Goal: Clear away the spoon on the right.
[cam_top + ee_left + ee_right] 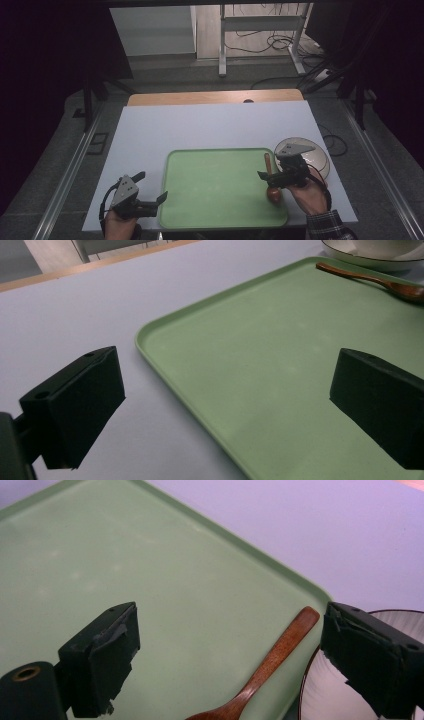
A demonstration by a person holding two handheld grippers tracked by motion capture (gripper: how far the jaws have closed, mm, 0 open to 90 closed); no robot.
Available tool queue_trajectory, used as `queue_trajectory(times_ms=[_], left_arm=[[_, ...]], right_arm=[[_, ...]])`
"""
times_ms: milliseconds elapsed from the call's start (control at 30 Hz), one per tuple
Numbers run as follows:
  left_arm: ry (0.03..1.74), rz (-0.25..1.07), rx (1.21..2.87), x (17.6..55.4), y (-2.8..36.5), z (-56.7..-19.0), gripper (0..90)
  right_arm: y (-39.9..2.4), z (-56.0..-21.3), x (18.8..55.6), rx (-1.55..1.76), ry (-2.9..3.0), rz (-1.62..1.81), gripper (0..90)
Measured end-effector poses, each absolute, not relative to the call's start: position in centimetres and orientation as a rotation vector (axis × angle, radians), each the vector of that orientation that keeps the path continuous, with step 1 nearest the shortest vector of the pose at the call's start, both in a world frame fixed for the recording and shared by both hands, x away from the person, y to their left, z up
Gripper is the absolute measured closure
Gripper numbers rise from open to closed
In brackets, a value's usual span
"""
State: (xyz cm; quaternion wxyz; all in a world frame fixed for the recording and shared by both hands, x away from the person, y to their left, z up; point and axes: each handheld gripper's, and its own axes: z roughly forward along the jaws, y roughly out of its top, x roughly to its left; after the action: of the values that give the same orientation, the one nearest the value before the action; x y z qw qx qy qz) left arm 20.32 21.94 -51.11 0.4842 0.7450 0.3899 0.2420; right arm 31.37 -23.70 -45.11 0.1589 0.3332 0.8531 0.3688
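Observation:
A green tray lies on the white table near its front edge. A brown wooden spoon rests flat along the tray's right side, handle pointing away from me. My right gripper hovers over the spoon with its jaws wide apart. In the right gripper view the spoon lies on the tray below the right gripper, and neither pad touches it. My left gripper stands open at the tray's left edge, holding nothing. In the left gripper view its jaws straddle the rim of the tray.
A pale round bowl sits just right of the tray, behind my right hand; its rim lies close to the spoon handle. The bowl and spoon lie at the tray's far side. Bare white tabletop stretches beyond the tray.

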Motion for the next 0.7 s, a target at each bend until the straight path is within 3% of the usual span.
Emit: queue_trajectory(times_ms=[700], left_arm=[[0.951, 0.585, 1.813, 20.3, 22.0, -51.1, 1.0]], right_arm=[[-25.9, -45.4, 29.5, 0.961, 2.396, 1.097, 5.3]])
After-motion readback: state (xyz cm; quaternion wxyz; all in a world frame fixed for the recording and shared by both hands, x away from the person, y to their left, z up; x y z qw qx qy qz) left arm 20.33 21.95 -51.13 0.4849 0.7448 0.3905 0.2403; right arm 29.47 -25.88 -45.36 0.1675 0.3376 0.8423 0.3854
